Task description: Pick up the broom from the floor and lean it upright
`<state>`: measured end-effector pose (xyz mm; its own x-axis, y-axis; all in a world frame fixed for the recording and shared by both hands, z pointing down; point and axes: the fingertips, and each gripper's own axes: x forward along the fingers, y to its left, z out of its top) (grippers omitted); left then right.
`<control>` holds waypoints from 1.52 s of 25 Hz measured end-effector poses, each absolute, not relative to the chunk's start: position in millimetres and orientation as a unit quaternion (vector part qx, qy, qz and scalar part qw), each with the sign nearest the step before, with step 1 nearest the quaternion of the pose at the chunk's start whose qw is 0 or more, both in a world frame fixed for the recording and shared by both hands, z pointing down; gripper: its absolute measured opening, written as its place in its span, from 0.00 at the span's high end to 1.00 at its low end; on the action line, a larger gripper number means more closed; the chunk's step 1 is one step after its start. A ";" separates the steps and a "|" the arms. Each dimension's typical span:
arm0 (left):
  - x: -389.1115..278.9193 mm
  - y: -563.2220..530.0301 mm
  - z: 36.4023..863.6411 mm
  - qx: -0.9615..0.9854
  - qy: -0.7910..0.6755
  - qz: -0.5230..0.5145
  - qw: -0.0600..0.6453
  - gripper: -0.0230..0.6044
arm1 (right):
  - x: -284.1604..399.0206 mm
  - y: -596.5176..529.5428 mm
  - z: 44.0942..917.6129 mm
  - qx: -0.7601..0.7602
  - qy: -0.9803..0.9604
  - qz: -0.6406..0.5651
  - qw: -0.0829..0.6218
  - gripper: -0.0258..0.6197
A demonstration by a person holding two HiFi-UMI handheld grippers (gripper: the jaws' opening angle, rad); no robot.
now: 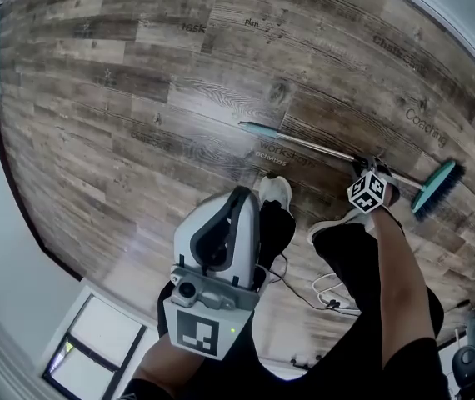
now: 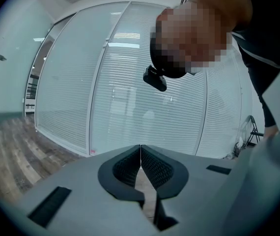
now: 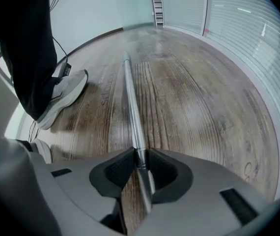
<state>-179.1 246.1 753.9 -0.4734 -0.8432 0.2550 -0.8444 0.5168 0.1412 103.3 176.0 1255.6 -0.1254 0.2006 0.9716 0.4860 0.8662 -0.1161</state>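
Observation:
The broom lies flat on the wood floor, its thin metal handle (image 1: 312, 147) running from a teal grip end (image 1: 258, 129) to a teal brush head (image 1: 434, 187) at the right. My right gripper (image 1: 368, 173) points steeply down onto the handle near the brush head. In the right gripper view its jaws (image 3: 140, 152) are closed on the handle (image 3: 131, 102), both pads touching the metal. My left gripper (image 1: 239, 197) is held high near the person's body, well away from the broom. Its jaws (image 2: 140, 149) are shut with nothing between them.
The person's shoes (image 1: 276, 192) (image 3: 64, 95) stand just on the near side of the handle. A white cable (image 1: 329, 294) lies on the floor behind the feet. A glass wall with blinds (image 2: 130, 92) bounds the room. A white wall (image 1: 4, 248) runs along the left.

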 end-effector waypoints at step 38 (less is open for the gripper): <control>-89.5 260.4 349.6 0.613 -0.781 0.020 0.118 0.93 | 20.4 94.2 579.3 0.089 -0.925 0.031 0.368 0.84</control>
